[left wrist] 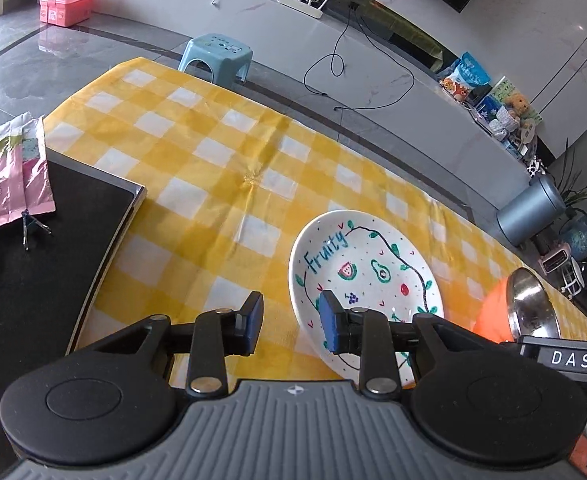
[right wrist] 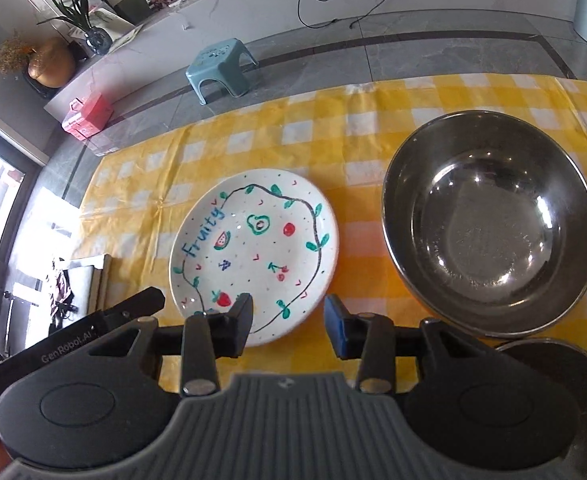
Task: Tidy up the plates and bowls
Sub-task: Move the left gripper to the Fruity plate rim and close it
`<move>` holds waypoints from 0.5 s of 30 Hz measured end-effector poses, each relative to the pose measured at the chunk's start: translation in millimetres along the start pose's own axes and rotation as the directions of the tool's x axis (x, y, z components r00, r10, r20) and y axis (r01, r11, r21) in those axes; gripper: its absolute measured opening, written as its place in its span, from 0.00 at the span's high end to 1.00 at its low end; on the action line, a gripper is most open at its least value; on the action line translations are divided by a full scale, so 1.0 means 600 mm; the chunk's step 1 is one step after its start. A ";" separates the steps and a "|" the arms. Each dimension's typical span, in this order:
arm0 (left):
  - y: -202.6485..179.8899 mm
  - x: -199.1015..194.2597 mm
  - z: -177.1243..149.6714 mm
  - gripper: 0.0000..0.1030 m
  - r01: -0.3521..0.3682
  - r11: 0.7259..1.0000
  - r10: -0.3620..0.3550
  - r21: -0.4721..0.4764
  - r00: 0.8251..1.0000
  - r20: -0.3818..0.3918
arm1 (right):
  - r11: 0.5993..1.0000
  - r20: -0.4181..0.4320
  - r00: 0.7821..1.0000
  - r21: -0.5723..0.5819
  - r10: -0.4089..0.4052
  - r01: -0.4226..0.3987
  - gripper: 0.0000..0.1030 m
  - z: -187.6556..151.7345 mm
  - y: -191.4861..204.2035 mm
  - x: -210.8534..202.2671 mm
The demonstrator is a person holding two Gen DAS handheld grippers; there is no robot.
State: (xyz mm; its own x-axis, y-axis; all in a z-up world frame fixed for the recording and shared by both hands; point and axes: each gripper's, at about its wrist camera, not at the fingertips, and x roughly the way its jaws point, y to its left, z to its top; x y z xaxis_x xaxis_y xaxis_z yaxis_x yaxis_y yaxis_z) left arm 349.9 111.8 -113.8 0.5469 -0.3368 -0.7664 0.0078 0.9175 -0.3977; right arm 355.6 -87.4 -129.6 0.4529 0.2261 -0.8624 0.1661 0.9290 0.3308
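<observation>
A white plate [left wrist: 363, 276] [right wrist: 253, 248], painted with fruit and the word "Fruity", lies on the yellow checked tablecloth [left wrist: 197, 168]. To its right stands a large steel bowl [right wrist: 489, 224] [left wrist: 531, 304], empty. A second steel dish [right wrist: 553, 364] shows partly at the lower right. My left gripper [left wrist: 291, 320] hangs open over the plate's left rim, nothing between its fingers. Over the plate's near rim my right gripper [right wrist: 289, 320] is open too, with only cloth and the rim in its gap. Each gripper's body shows at the edge of the other's view.
A black board [left wrist: 33, 260] covers the table's left end, with pink packets [left wrist: 13, 184] on it. Beyond the table's far edge stands a blue stool [left wrist: 217, 54] [right wrist: 221, 68] on the grey floor. A blurred orange patch [left wrist: 493, 312] sits beside the steel bowl.
</observation>
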 end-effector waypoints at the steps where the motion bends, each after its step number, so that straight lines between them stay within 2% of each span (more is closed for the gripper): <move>1: 0.000 0.007 0.001 0.67 -0.003 1.000 0.003 -0.005 1.000 -0.005 | 1.000 -0.002 1.000 0.003 -0.001 0.001 0.61 0.001 -0.001 0.003; 3: 0.002 0.020 0.002 0.67 -0.009 1.000 0.008 -0.019 1.000 -0.022 | 1.000 -0.008 1.000 0.005 0.000 0.000 0.64 0.004 -0.002 0.008; 5: 0.001 0.026 0.001 0.72 -0.008 1.000 0.008 -0.024 1.000 -0.010 | 1.000 -0.013 1.000 0.006 0.002 -0.002 0.64 0.005 -0.002 0.013; 7: 0.000 0.028 0.001 0.82 -0.013 1.000 0.013 -0.027 1.000 -0.010 | 1.000 -0.015 1.000 0.008 0.004 -0.004 0.64 0.005 -0.001 0.016; 9: 0.002 0.031 0.002 0.89 0.011 0.999 -0.011 -0.054 1.000 -0.015 | 1.000 -0.014 1.000 0.013 -0.003 0.003 0.65 0.005 0.000 0.020; 15: -0.002 0.031 0.002 0.91 -0.009 0.996 0.008 -0.087 1.000 -0.006 | 0.998 -0.006 0.999 0.059 -0.035 0.036 0.73 0.003 -0.006 0.030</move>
State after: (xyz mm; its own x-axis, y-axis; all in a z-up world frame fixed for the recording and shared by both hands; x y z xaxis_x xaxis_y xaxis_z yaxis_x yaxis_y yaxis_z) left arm 361.3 104.9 -127.0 0.5418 -0.3305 -0.7728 -0.0700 0.8985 -0.4334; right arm 364.8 -87.4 -145.6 0.4412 0.1948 -0.8760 0.2333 0.9177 0.3216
